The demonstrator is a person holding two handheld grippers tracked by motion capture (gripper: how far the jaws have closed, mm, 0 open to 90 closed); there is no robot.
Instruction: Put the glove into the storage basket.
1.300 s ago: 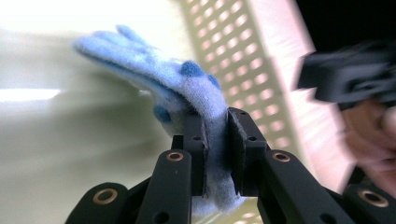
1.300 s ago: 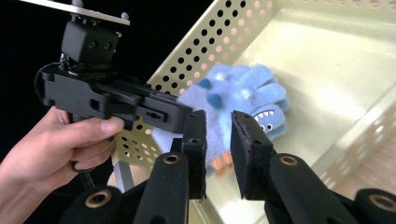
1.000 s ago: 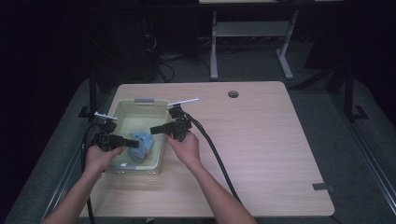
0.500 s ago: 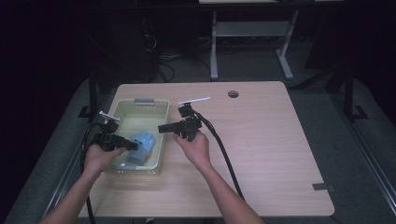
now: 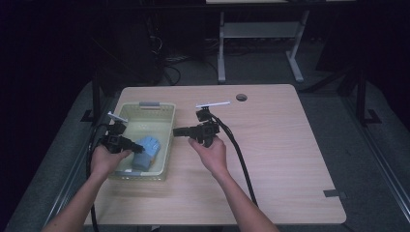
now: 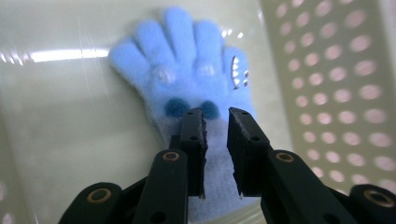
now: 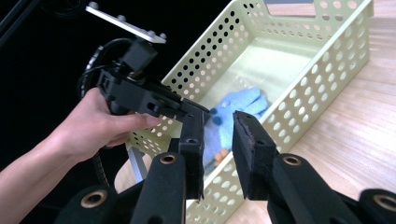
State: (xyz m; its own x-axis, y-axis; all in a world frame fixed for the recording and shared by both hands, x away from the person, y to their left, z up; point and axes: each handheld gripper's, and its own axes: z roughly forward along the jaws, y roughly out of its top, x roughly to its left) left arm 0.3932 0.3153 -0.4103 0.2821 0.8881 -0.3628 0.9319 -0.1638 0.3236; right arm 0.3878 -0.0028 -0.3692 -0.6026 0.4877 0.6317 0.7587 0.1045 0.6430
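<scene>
blue glove in basket, under left tool

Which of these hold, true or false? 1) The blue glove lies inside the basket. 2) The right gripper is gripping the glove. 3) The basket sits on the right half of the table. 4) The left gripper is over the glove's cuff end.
1) True: the blue glove lies flat on the floor of the basket.
2) False: the right gripper hangs outside the basket, above the table, with nothing between its jaws.
3) False: the basket sits on the table's left half, near the left edge.
4) True: the left gripper is over the pale cuff, jaws nearly shut with a narrow gap between them.
</scene>
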